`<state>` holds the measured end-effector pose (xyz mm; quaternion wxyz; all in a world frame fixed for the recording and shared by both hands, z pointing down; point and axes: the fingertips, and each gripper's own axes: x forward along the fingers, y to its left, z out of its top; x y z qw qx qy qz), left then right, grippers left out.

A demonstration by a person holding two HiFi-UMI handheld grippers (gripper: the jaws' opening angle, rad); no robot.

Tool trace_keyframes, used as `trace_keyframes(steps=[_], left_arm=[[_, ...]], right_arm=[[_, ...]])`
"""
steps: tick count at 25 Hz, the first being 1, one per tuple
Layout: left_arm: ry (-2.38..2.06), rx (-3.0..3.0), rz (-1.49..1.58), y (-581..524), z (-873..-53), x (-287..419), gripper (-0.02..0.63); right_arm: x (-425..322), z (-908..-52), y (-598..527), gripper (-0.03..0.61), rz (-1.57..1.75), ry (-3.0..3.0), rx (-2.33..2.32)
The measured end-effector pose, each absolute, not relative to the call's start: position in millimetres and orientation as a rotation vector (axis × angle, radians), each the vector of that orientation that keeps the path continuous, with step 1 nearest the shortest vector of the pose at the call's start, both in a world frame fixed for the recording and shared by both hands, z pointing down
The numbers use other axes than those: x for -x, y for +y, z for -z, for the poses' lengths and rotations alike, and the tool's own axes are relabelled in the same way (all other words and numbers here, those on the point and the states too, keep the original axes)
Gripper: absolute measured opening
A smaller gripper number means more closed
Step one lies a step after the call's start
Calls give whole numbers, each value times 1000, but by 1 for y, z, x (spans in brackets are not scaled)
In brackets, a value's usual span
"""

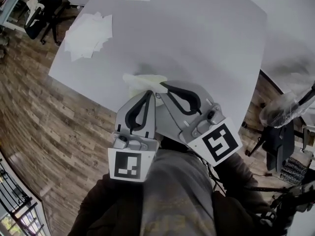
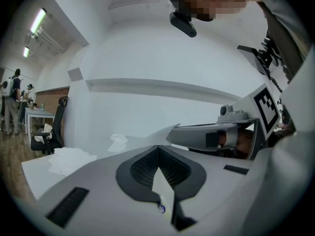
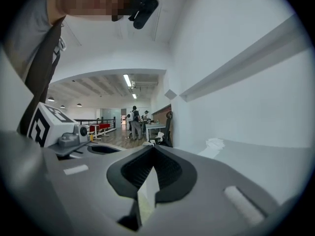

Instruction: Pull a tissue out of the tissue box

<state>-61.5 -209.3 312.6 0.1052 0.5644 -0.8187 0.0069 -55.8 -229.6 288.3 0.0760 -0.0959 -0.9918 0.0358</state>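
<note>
The left gripper [image 1: 149,93] and right gripper [image 1: 163,85] both have jaws pressed together on nothing, tips at the pale tissue box [image 1: 139,82] by the table's [image 1: 206,43] near edge, while loose tissues [image 1: 88,33] lie along its left edge.

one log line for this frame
left hand-held gripper: shut, tip at tissue box | right hand-held gripper: shut, tip beside left's | tissue pile: far left on table | grip on tissue: unclear

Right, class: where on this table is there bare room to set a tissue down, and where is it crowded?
The widest bare stretch of table lies right of the tissue pile and beyond the tissue box, out to the right edge. Crowded: the near edge, where left gripper and right gripper meet at the box.
</note>
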Motion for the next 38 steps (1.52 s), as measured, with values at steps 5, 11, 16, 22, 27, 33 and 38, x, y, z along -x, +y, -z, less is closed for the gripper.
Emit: trace_keyframes(steps=[5, 11, 16, 22, 27, 33, 38], left_arm=[[-2470, -1780, -2, -205, -248, 68, -2], [-2524, -1918, -4, -213, -200, 73, -2], [-2571, -1929, 16, -226, -184, 84, -2], [-2581, -1961, 46, -243, -177, 84, -2], [-2563, -1992, 29, -254, -178, 75, -2], [-2539, -1997, 21, -257, -181, 77, -2], [-2526, -1991, 25, -258, -182, 78, -2]], right_arm=[[58, -218, -236, 3, -77, -3066, 155], [54, -179, -244, 3, -49, -3147, 34], [47, -174, -258, 3, -74, -3165, -47], [36, -178, -272, 3, -84, -3162, -135], [22, -181, -281, 3, -88, -3158, -181], [23, -184, -281, 3, -94, -3153, -199], [22, -184, -281, 2, -73, -3151, -218]])
